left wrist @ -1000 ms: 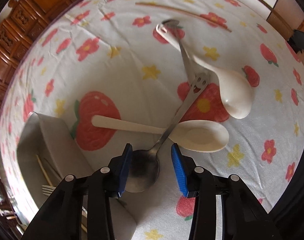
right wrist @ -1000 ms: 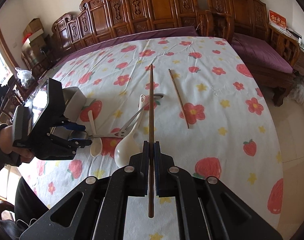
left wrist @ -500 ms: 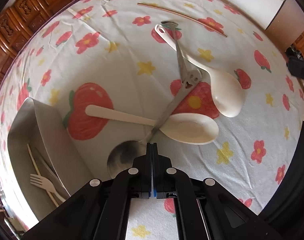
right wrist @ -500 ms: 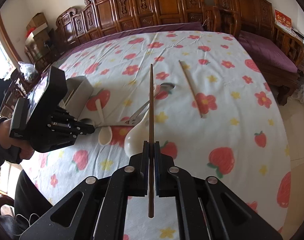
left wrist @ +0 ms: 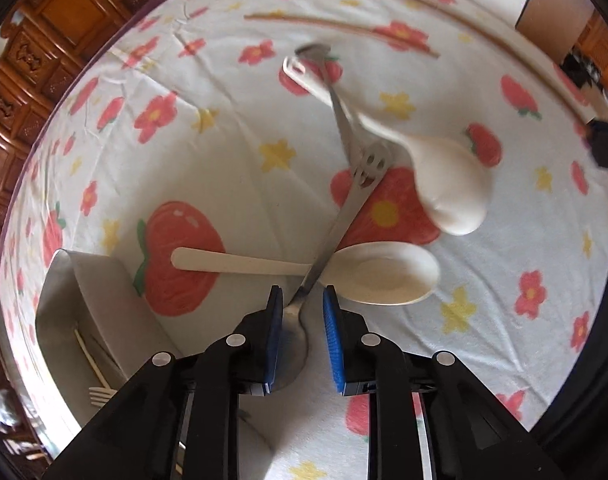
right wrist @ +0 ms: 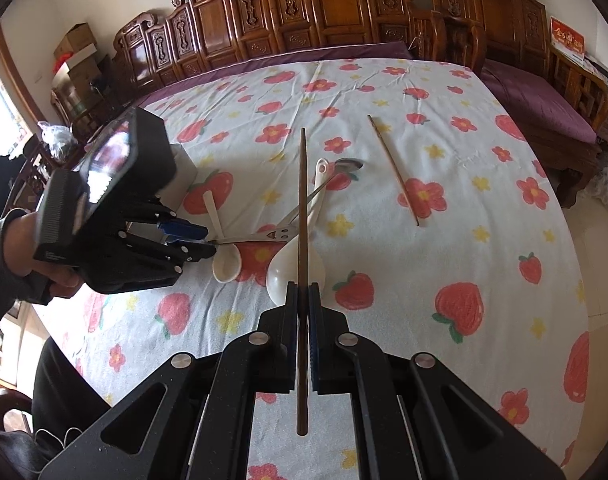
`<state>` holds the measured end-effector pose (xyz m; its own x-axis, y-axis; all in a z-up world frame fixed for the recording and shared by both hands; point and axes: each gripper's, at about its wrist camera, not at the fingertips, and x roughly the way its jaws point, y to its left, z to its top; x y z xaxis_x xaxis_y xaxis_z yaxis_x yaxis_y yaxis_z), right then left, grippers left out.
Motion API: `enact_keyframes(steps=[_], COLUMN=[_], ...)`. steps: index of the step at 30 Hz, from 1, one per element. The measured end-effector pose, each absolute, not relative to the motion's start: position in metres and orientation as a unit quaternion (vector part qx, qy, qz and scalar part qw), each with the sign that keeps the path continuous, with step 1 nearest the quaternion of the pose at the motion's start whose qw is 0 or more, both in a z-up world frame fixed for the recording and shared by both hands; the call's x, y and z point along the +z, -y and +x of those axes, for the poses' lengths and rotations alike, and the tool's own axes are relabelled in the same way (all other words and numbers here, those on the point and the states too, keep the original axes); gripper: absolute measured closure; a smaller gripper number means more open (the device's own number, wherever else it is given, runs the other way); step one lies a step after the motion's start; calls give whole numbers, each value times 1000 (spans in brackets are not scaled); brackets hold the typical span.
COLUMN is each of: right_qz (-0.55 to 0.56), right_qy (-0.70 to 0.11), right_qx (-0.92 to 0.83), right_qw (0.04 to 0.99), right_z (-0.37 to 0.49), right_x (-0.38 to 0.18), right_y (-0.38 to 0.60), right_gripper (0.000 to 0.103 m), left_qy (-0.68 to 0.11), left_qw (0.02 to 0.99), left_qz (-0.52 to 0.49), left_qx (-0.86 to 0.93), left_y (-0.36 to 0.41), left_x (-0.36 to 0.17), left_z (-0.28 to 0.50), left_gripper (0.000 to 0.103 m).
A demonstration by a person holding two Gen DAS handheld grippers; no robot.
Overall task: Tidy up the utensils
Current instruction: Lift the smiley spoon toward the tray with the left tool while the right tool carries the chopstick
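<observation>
Writing shows only on a red sign (right wrist: 567, 39) on the far right wall, too small to read. Going left to right in the left wrist view: a grey box (left wrist: 103, 280) sits at the left with a pale fork (left wrist: 99, 394) inside. Next to it a small white spoon (left wrist: 304, 271) lies flat on the flowery tablecloth (left wrist: 223, 152). A metal spoon (left wrist: 336, 232) lies across its handle. The left gripper (left wrist: 301, 336) points almost straight down over the metal spoon's bowl; its blue pads (left wrist: 273, 336) have just been opening, stand a little apart and do not press the spoon between them. A big white ladle (left wrist: 444, 176) lies further right, over another metal spoon (left wrist: 340, 108). In the right wrist view, a hand (right wrist: 35, 248) holds the left gripper at the left. The right gripper (right wrist: 302, 320) tilts down and is clamped tight on a brown chopstick (right wrist: 302, 220). A second chopstick (right wrist: 394, 170) lies on the cloth further right.
</observation>
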<state>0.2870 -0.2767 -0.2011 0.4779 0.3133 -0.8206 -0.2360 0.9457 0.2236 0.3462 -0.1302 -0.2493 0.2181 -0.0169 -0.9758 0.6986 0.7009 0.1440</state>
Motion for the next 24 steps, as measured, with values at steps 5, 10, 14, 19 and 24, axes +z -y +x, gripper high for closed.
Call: enact_keyframes(steps=[5,10,14,19,24], right_qz=[41,44,44,43,40], right_qy=[-486,-488,-492,-493,-494], right_qx=[158,156,156,156,158], right_qw=[859,857,856,855,854], right_z=[289,290,288,285,284], right_x=[-202,-207,-210,-211,-211], right_y=[281,284,283,282,278], right_gripper=[97,97,97,97,97], left_qy=[-573,-577,-579,-582,-581], left_qw=[728,727,730,735,746], left_qz=[283,258,244,227,205], left_qx=[-250,-269,-270,-262,-252], left_y=[128,127,126,117,108], left_x=[-247,-244,-247,-247,-243], left_z=[354,356,360,353,343], left_gripper=[79,90,94,98,98])
